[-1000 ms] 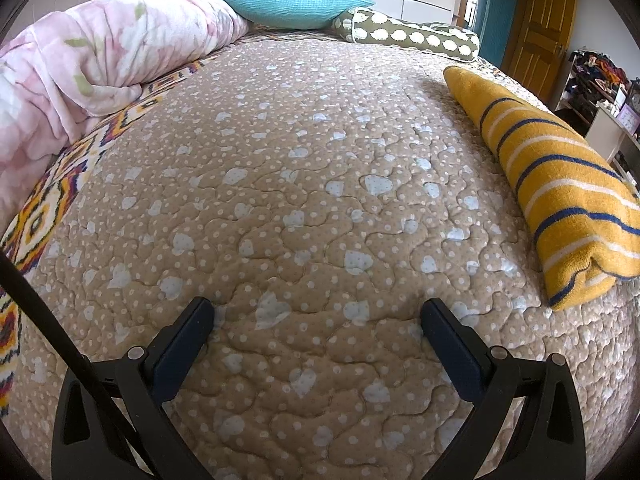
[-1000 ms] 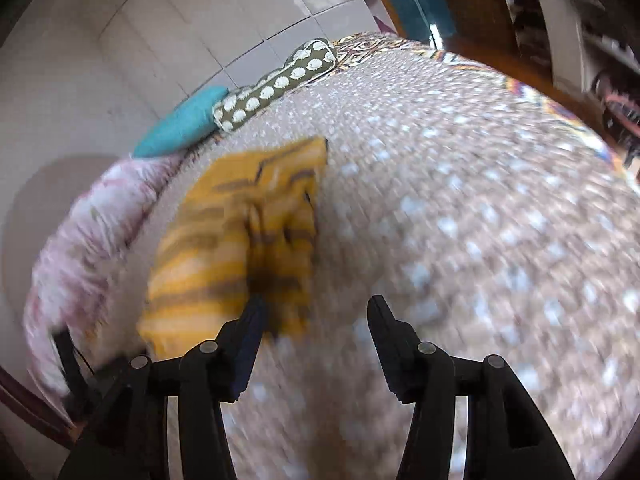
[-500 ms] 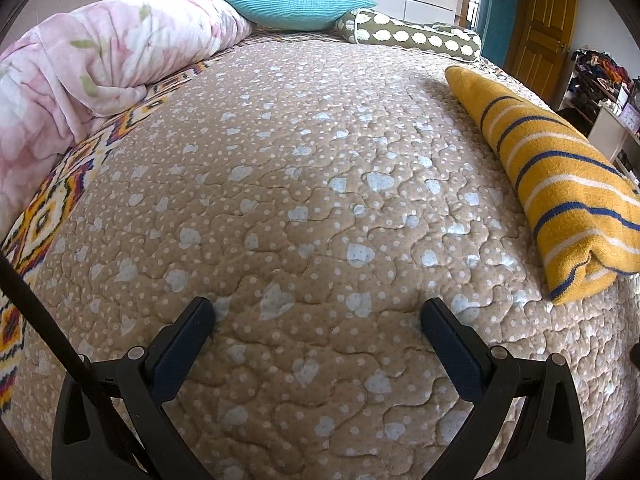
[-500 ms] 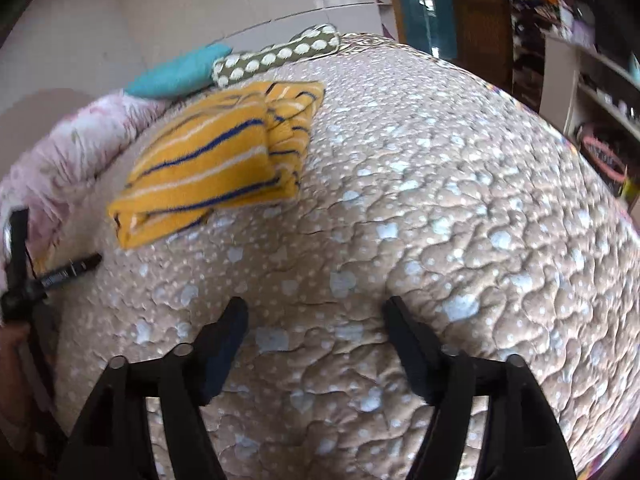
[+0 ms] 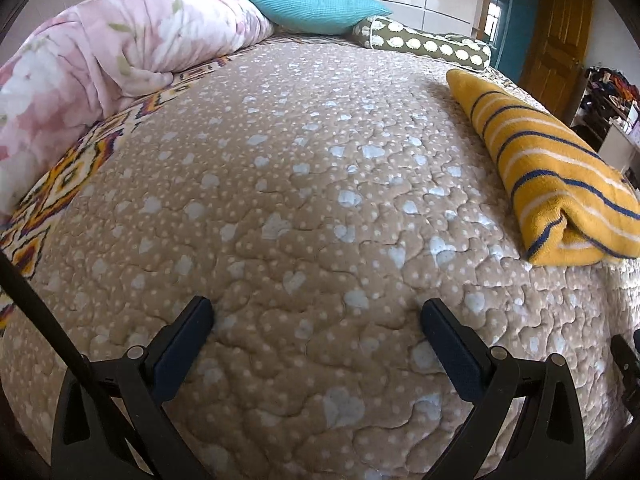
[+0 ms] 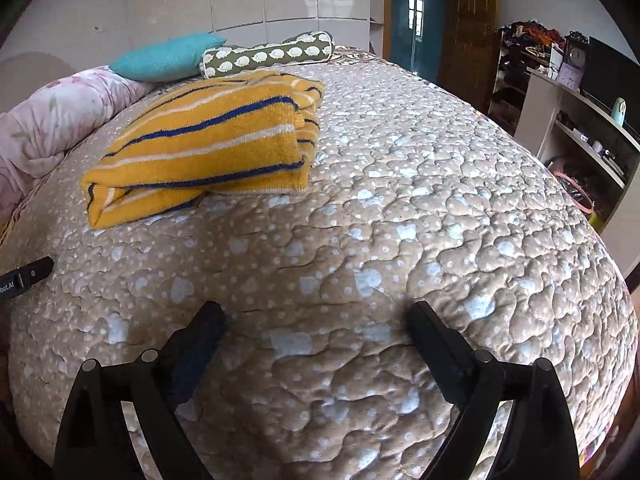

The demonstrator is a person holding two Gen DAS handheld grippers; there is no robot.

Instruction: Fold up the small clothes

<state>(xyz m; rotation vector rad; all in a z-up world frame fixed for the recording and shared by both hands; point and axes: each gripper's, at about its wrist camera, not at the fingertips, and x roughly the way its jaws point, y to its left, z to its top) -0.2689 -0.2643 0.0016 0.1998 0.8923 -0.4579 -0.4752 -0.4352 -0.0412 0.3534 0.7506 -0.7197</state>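
While I look along my left gripper (image 5: 316,316), I see its two fingers spread wide apart with nothing between them, low over the brown bed cover (image 5: 304,184) with white spots. The yellow sweater (image 5: 556,172) with blue and white stripes lies folded on the bed, off to the right of this gripper and well apart from it. My right gripper (image 6: 316,320) is spread wide too and holds nothing. From its camera the yellow sweater (image 6: 204,140) sits ahead and to the left, not touching the fingers. Behind it, at the head of the bed, I see a blue pillow (image 6: 164,58) and a green spotted bolster (image 6: 268,54) just beside it. A pink flowery quilt (image 5: 100,68) is bunched up along the left side.
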